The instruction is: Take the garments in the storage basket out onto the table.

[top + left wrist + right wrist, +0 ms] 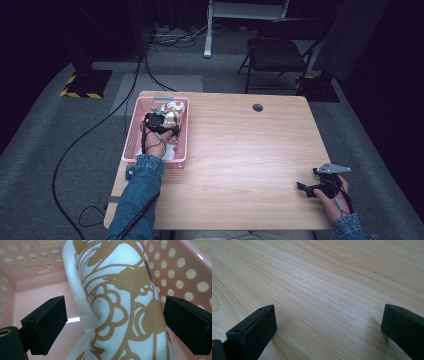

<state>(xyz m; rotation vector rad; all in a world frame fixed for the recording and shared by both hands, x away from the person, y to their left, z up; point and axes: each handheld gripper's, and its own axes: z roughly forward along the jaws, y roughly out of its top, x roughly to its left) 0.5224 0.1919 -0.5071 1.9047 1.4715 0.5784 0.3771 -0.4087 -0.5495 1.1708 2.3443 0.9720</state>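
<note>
A pink perforated basket [134, 127] stands at the table's left edge and holds a rolled white cloth with a brown floral pattern [174, 111]. My left gripper [159, 123] reaches down into the basket. In the left gripper view the cloth [117, 302] lies between the wide-apart jaws of my left gripper [115, 325], and the pink basket wall [180, 267] rises behind it. My right gripper [306, 188] rests low over the bare wood at the table's near right. In the right gripper view that gripper [327, 327] stands open with nothing between its jaws.
The light wooden table [245, 155] has a round cable hole [257, 107] near its far edge. A black folding chair [277, 50] stands beyond the table. Cables [85, 145] trail over the grey floor at the left.
</note>
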